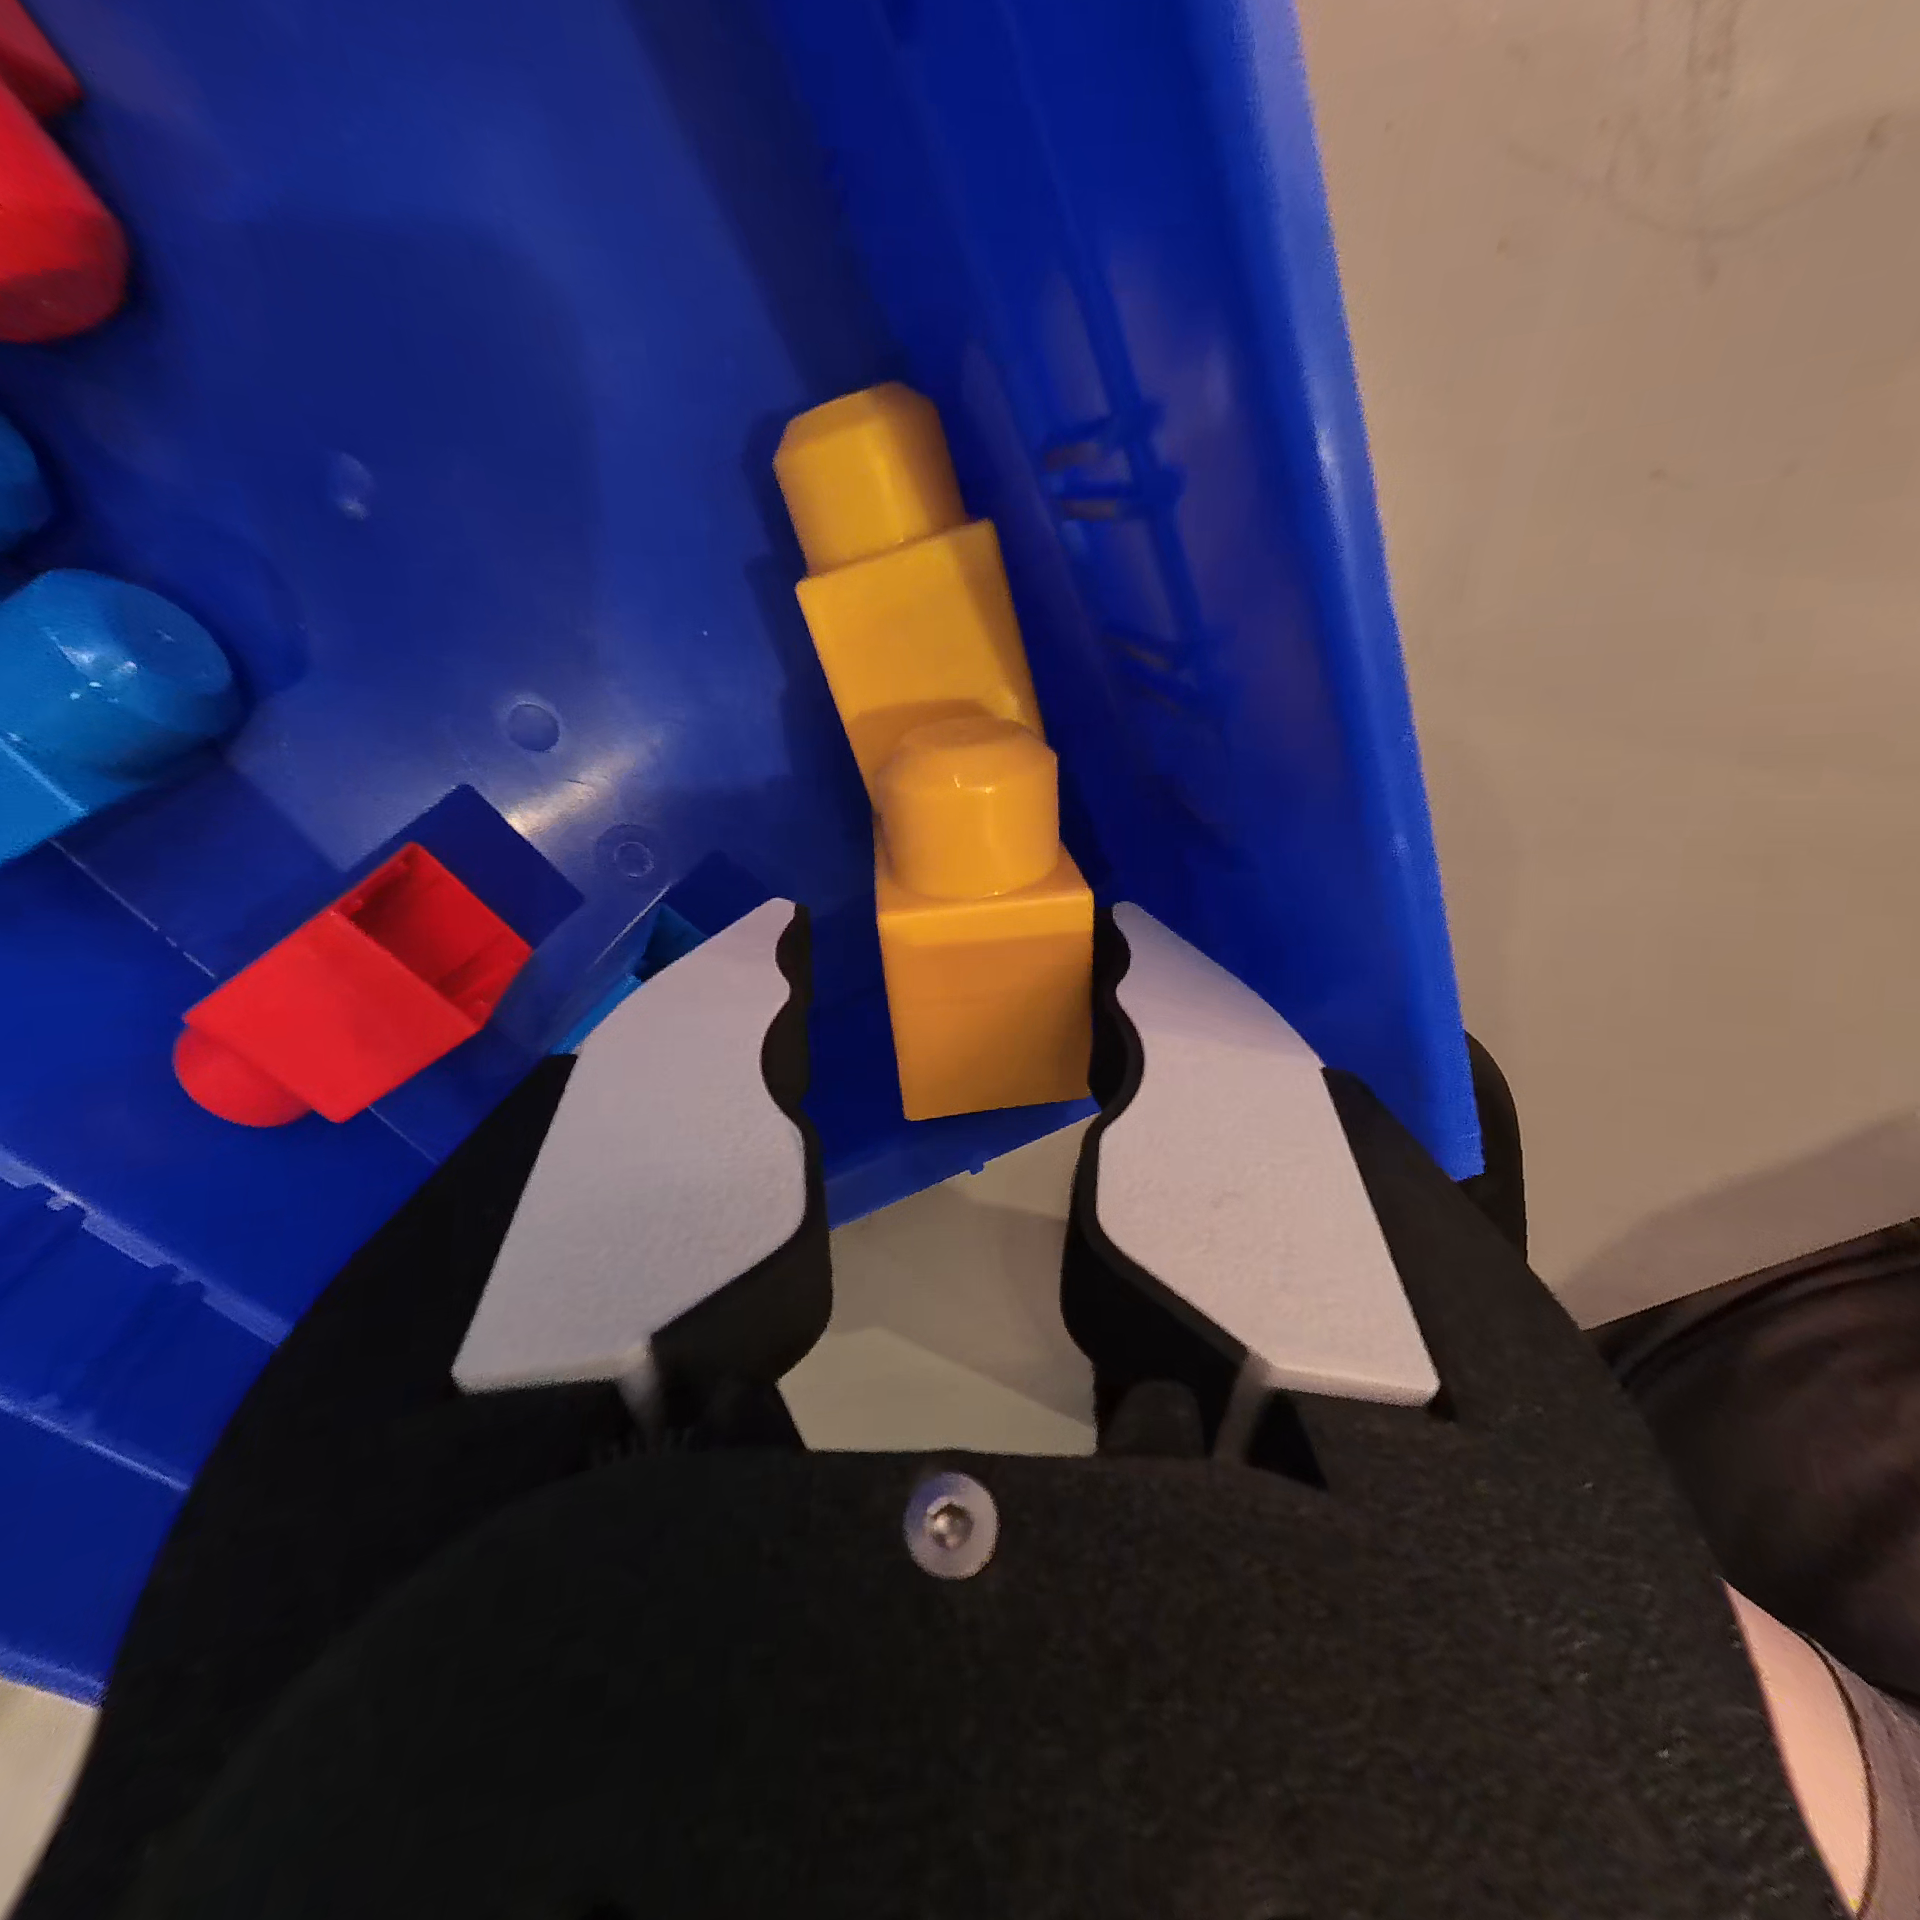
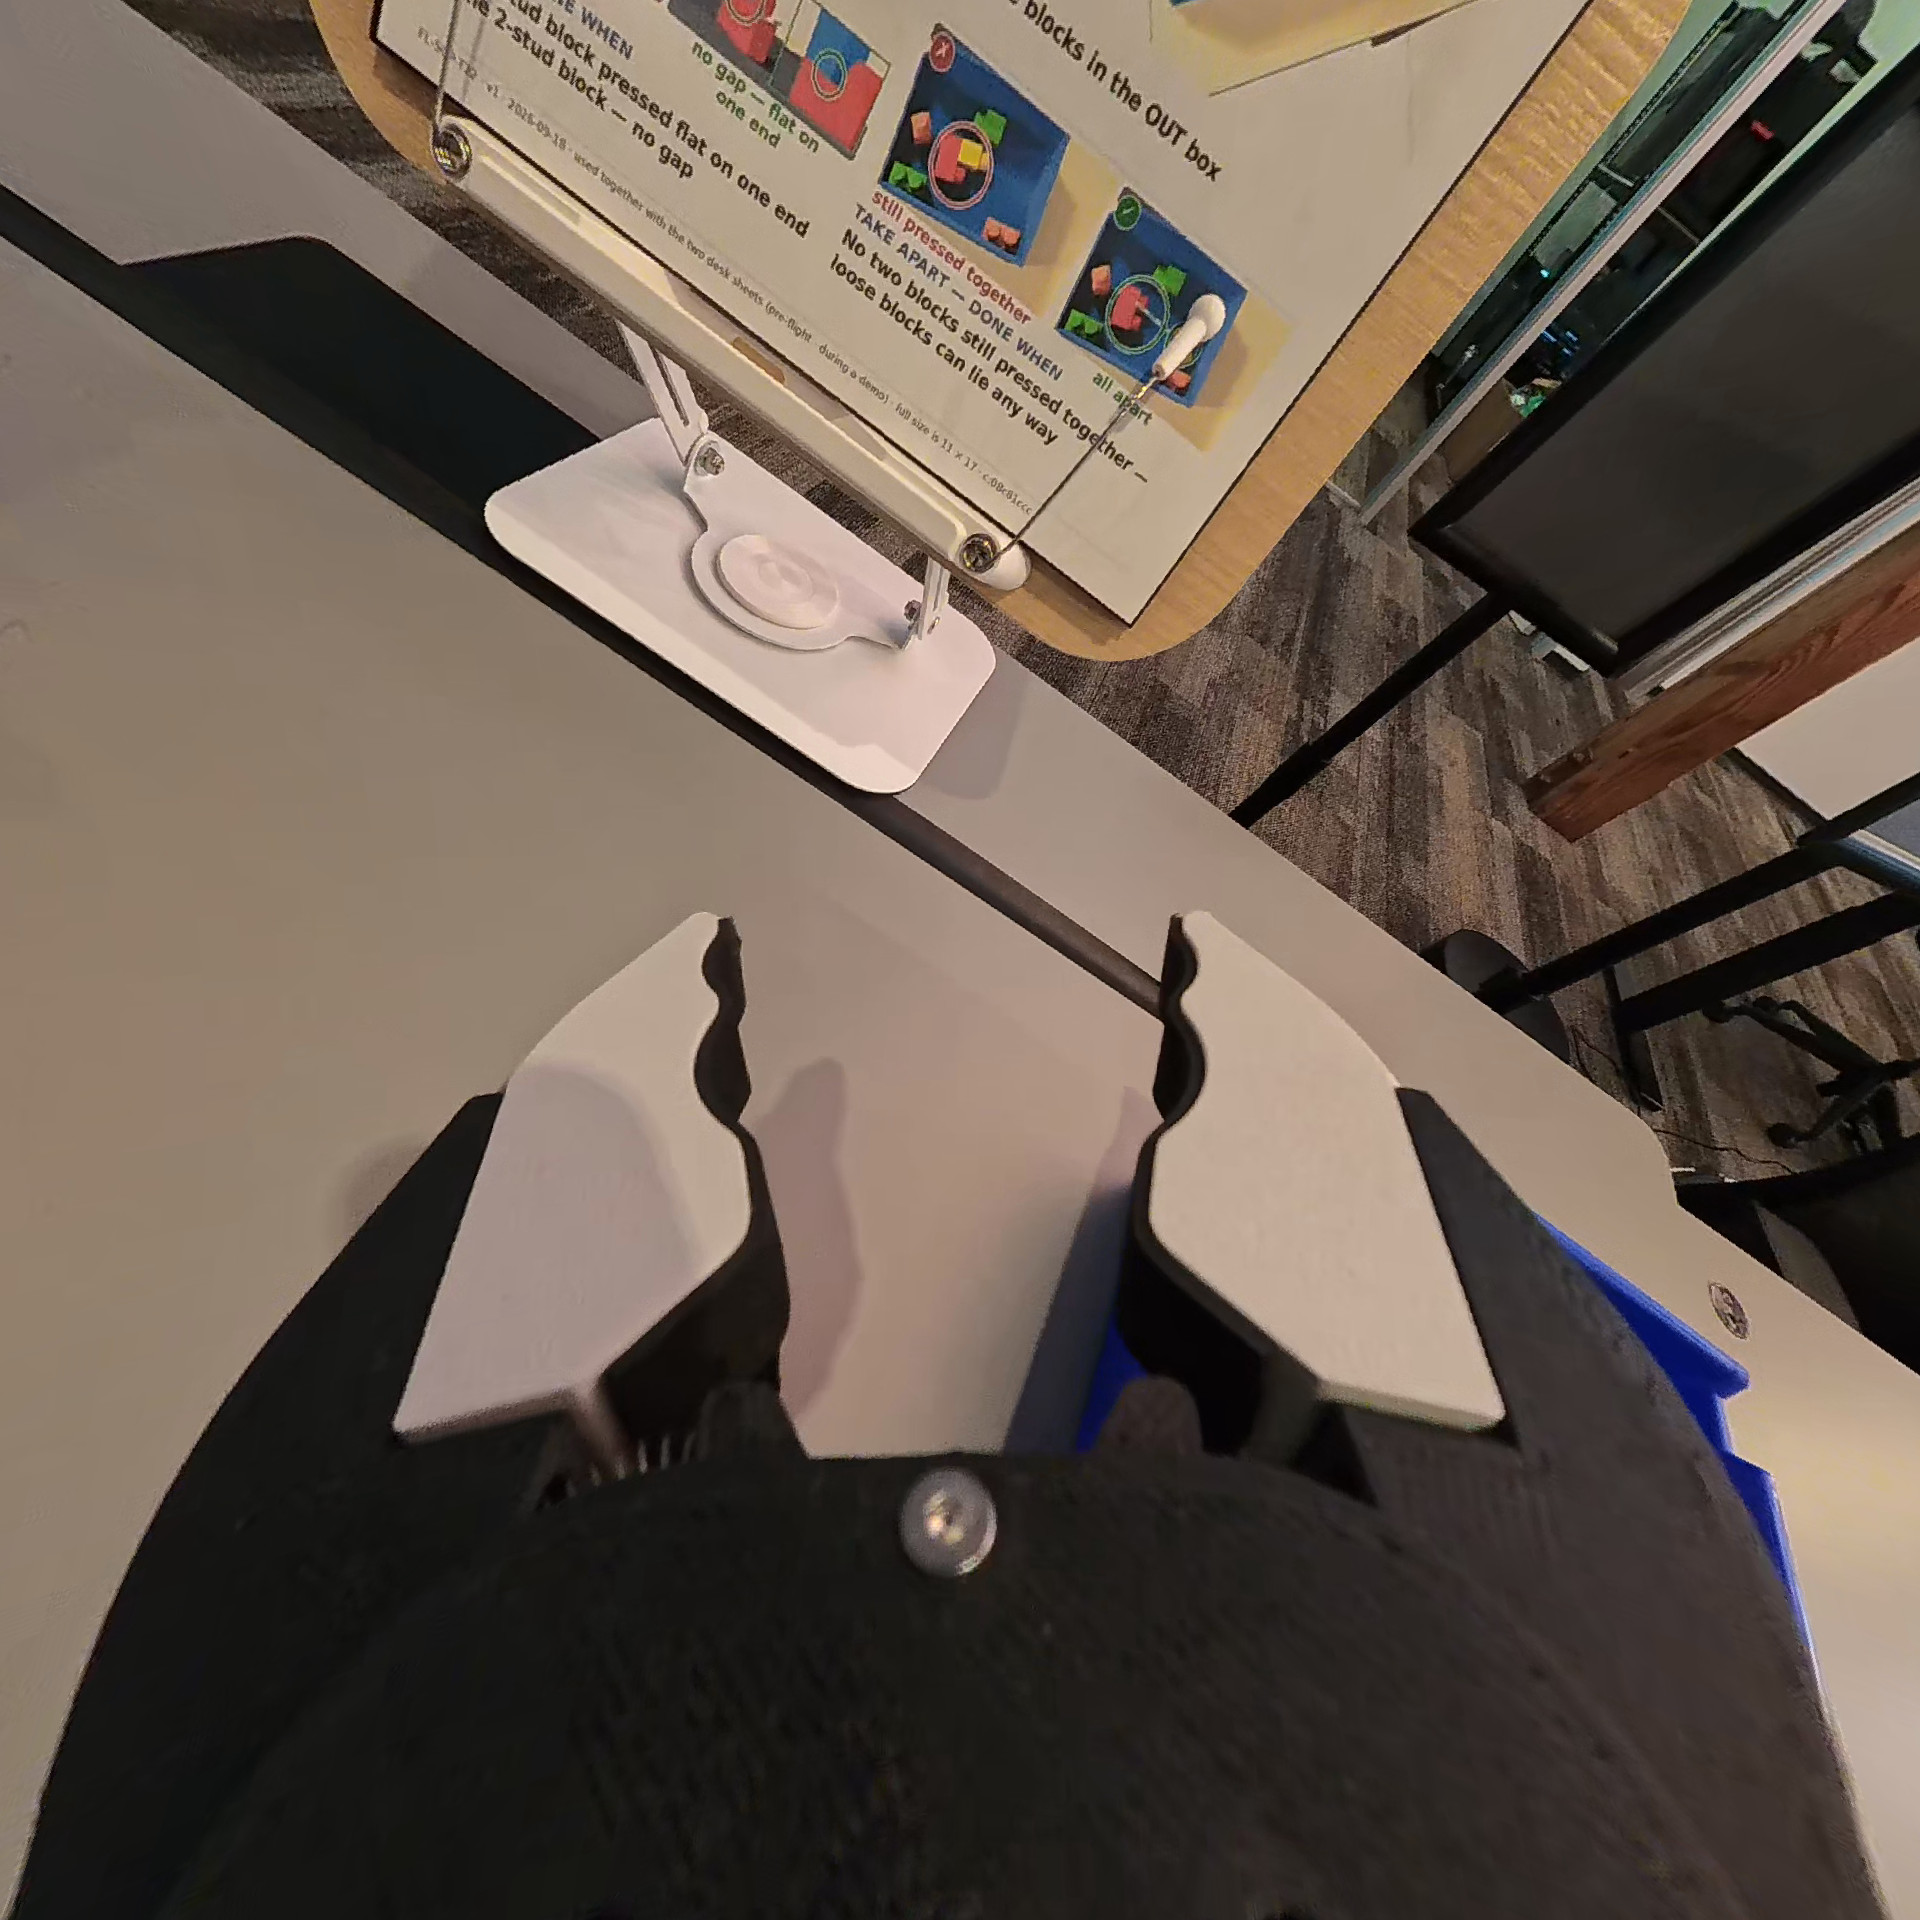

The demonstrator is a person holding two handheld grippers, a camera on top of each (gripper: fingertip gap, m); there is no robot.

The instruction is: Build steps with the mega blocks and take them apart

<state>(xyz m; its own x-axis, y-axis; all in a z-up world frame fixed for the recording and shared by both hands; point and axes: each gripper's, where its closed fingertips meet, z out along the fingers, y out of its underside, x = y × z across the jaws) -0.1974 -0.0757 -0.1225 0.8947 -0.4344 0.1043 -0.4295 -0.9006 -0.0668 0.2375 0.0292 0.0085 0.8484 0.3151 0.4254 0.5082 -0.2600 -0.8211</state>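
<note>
In the left wrist view my left gripper (image 1: 951,914) is open inside a blue bin (image 1: 468,416), near its right wall. Its fingers straddle a yellow one-stud block (image 1: 987,997). The right finger touches the block; the left finger stands a little apart. A second yellow block (image 1: 909,613) lies just behind it against the wall; I cannot tell whether the two are joined. A red block (image 1: 353,987) lies on its side to the left. My right gripper (image 2: 945,925) is open and empty above the grey table (image 2: 312,831).
More red blocks (image 1: 52,239) and light blue blocks (image 1: 104,675) lie at the bin's left. A blue bin edge (image 2: 1683,1351) shows under my right gripper. An instruction board (image 2: 935,208) on a white stand (image 2: 748,623) sits at the table's far edge. There is about 45 centimetres between the tips of the two grippers.
</note>
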